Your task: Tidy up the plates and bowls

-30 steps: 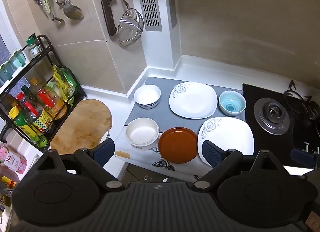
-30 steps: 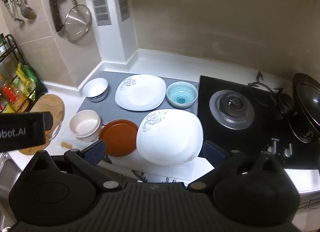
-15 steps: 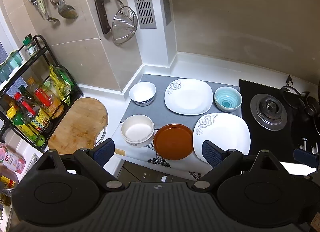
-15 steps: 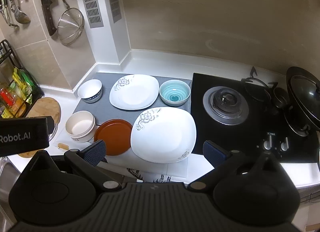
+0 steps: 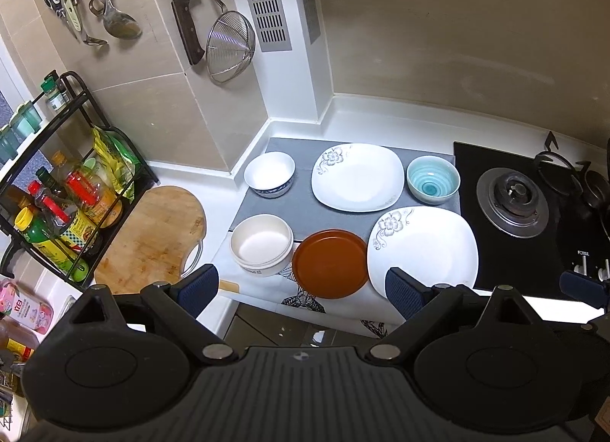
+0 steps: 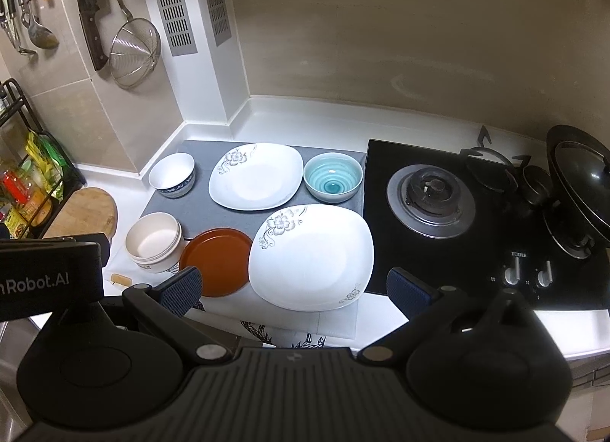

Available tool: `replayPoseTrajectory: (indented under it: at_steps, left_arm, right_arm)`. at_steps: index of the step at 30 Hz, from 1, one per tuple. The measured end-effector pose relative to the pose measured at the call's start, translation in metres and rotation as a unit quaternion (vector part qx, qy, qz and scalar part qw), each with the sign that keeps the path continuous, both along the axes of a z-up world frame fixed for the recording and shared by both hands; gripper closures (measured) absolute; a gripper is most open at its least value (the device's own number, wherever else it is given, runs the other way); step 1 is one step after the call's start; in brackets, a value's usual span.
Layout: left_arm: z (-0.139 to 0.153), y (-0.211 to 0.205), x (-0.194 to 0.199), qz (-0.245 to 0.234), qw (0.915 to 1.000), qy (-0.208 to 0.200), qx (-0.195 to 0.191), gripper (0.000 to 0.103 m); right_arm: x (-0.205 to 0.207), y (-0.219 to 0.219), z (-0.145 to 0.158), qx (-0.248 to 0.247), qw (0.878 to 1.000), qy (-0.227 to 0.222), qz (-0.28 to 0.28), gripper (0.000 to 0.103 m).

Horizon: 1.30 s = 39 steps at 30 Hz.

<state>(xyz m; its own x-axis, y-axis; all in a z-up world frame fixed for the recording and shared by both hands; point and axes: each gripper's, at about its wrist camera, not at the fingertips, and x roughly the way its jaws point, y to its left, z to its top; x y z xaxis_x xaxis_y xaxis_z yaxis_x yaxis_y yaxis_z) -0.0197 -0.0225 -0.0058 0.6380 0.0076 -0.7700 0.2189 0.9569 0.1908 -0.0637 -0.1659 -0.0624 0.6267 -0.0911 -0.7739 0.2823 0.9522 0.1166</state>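
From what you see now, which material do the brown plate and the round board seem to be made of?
Brown plate: probably matte plastic or glazed clay; even colour, dull sheen. Round board: wood or bamboo, unfinished; visible grain and cut marks.

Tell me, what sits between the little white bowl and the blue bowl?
A white flowered plate sits between the white bowl and blue bowl, clearest in the right wrist view.
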Motion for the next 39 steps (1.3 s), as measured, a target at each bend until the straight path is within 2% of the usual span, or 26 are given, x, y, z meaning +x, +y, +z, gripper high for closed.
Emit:
replayPoseTrajectory:
  at_steps: [39]
  left_arm:
    - [-0.0061, -0.0011, -0.0019, -0.004, 0.9999, 0.011, 0.004, 0.008]
  right_arm:
    - [-0.0009, 0.0026, -0.0036, 0.002, 1.000, 0.007, 0.010, 0.000]
